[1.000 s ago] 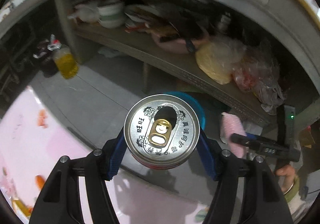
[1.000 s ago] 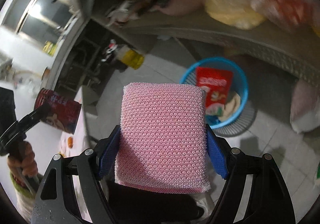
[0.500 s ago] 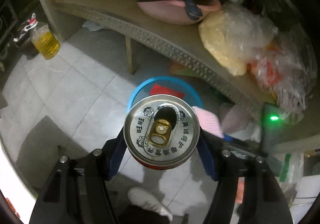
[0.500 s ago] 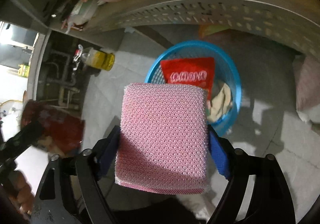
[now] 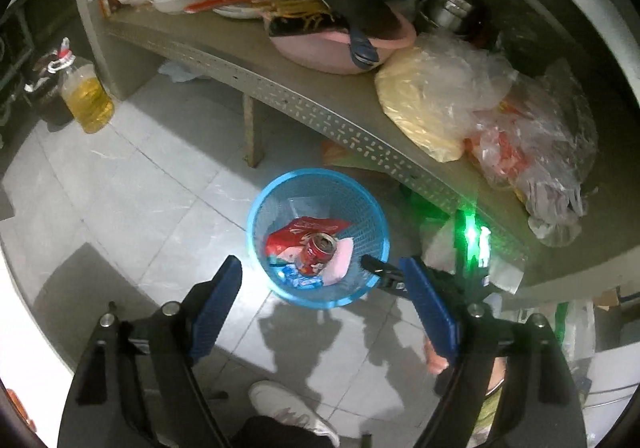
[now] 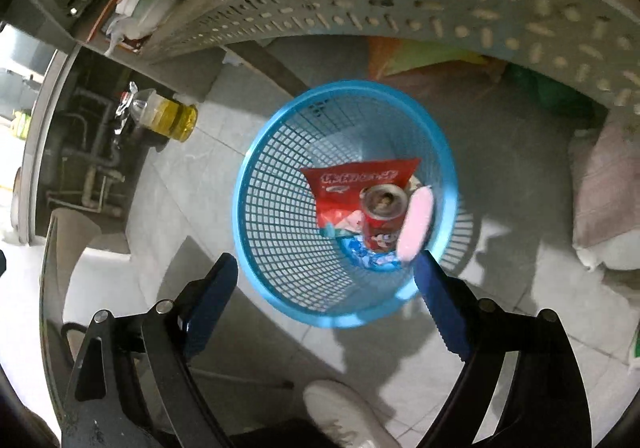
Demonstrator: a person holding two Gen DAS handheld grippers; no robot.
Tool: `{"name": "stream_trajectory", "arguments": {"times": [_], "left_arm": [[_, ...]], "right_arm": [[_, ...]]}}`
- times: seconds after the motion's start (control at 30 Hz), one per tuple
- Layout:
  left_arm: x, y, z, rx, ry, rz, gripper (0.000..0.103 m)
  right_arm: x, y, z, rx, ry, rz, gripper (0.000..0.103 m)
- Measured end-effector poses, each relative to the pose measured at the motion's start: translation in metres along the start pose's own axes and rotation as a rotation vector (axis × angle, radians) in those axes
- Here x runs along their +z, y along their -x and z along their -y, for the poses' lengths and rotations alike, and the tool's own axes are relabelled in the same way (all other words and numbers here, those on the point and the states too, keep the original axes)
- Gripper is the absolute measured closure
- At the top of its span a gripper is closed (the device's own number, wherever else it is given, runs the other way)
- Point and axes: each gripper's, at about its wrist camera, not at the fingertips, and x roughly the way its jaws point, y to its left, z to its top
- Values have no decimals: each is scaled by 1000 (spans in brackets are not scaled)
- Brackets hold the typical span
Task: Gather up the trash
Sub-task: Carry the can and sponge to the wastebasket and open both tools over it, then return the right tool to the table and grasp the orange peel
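Both grippers spread wide, can and sponge down in the bin!

The left gripper [image 5: 322, 298] and right gripper [image 6: 326, 298] are seen with jaws just opened and nothing between them, above the blue mesh wastebasket [image 6: 276, 216] on the tiled floor [image 5: 132, 184]. The red drink can [image 6: 382, 218] is found inside, upon a red snack wrapper [image 6: 348, 184], the pink sponge [image 6: 416, 224] just beside it.

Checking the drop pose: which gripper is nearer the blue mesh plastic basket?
Right. The right gripper hangs open just above the blue mesh plastic basket rim, which fills its view. The left gripper, also open, looks higher and farther back.
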Motion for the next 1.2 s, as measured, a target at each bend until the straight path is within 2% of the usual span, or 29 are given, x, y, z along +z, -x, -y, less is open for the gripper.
{"name": "stream_trajectory", "arguments": {"times": [0.27,0.47,0.63,0.83,0.93,1.07,1.2], "left_arm": [[-32,70,-26,29,30,82,22],[-84,145,-51,94,57,185,22],[-146,208,-71,198,81,275,19],[-231,267,-97,327,162,366,18],[-270,284,-106,381,209,414,18],[-315,295,-115,417,275,454,18],[-350,297,-111,455,279,478,18]], "right_arm": [[-15,43,-25,8,98,60,17],[-39,88,-64,78,215,106,12],[-57,112,-106,149,339,115,12],[-81,129,-168,232,505,73,12],[-96,133,-207,277,607,49,12],[-116,131,-254,344,698,8,12],[-140,120,-305,396,795,-42,15]]}}
